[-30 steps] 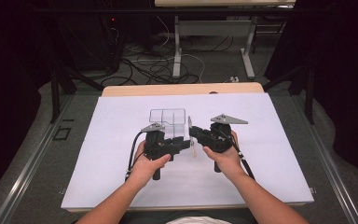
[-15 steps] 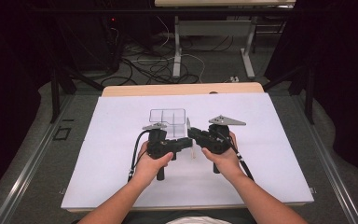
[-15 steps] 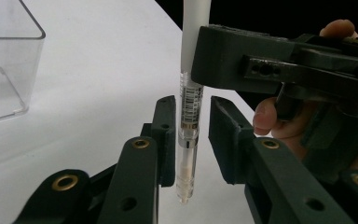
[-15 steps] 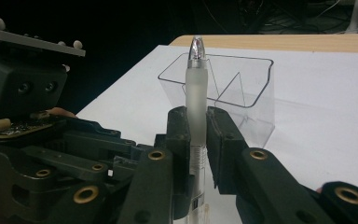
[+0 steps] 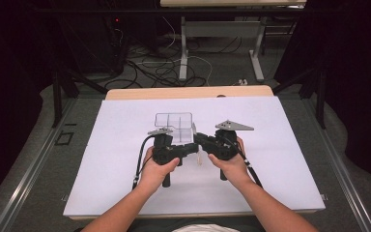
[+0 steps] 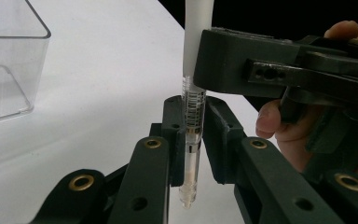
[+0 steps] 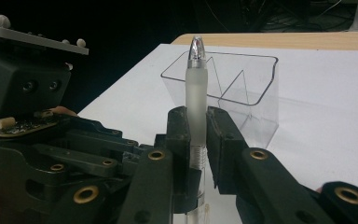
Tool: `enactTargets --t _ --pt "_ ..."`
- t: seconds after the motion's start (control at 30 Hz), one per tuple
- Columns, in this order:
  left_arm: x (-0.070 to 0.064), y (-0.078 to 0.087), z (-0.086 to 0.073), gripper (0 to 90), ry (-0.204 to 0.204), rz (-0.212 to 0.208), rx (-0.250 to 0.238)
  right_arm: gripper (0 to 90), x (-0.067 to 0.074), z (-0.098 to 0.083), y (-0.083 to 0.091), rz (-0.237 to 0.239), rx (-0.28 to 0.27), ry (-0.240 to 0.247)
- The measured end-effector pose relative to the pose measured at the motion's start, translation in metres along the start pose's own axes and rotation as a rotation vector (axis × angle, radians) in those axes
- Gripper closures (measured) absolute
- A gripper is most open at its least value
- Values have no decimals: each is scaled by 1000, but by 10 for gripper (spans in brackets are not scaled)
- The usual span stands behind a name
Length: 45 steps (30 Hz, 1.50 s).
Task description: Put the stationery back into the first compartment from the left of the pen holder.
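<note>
we have a pen (image 6: 192,126) pinched between both grippers at once, held upright just above the white table sheet (image 5: 101,159), a little below the centre of the high view. the left gripper (image 6: 189,140) has its jaws pressed onto the clear barrel, low down near the printed band, with the pen's rounded end poking out beneath them in the lower middle of the left gripper view. the right gripper (image 7: 197,135) clamps the frosted cap (image 7: 196,88) higher up, its jaws closed either side of it, and the cap's shiny tip stands free at the top centre of the right gripper view. the clear divided bin (image 5: 175,126) sits just beyond the grippers in the high view, apart from them, and looks empty as far as we can tell.

our guess is that the cap is to be pulled off or pushed home — and that is where trouble lies. the barrel is smooth and slim, so a pull not kept along the pen's axis could twist it out of the left jaws or bend it. if the cap lets go suddenly, either piece may spring free and roll over the sheet. the two grippers also sit very close together, nearly touching, so a sideways slip could knock one into the other.
</note>
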<state>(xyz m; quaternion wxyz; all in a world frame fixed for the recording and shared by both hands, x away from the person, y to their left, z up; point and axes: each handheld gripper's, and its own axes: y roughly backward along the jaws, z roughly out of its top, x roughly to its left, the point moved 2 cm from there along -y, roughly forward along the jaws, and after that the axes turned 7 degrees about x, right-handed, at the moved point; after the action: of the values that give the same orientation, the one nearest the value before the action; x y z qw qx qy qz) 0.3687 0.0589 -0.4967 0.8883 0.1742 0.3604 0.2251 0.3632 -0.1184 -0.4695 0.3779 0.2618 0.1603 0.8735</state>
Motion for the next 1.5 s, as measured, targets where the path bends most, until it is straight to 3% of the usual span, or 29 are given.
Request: enactTargets --t 0.4,0.87,1.3,1.4,1.5 --pt "-1 0 0 800 -18 20 -5 792 0 1 0 3 3 -8" --pt "12 15 6 801 15 66 -48 638 -6 2 4 31 20 -29" --pt "21 40 26 801 12 123 -123 406 -34 -3 16 -15 11 -56" --pt "23 45 32 801 3 135 -133 333 -39 -4 17 0 17 -25" --pt "24 50 38 801 -5 158 -153 296 -41 -6 20 -15 14 -9"
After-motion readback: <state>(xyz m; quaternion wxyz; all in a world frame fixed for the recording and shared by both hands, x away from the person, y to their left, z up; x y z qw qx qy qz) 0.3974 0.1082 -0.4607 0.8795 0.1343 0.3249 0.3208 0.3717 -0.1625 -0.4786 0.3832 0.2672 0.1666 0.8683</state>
